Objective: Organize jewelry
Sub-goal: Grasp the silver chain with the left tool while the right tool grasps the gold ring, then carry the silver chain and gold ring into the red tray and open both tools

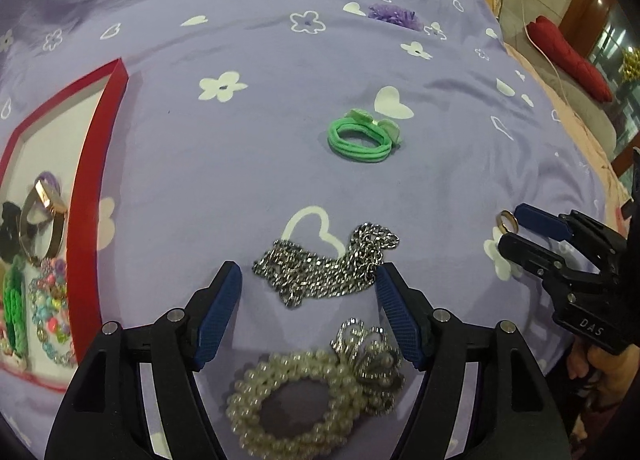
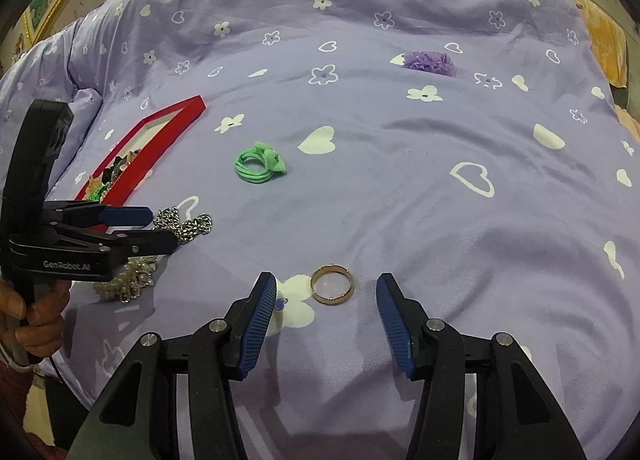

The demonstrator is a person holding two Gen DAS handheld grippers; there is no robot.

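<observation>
Now: plain gold ring (image 2: 332,284) flat on lilac bedspread (image 2: 400,187), between open right tongs (image 2: 326,294); left tongs (image 1: 308,280) open too.

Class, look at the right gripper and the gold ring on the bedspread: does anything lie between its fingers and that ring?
Nothing visible does. The gold ring lies flat on bare purple bedspread, just ahead of the right gripper, whose jaws stand apart either side of it without touching. The silver chain lies off to the side.
</observation>
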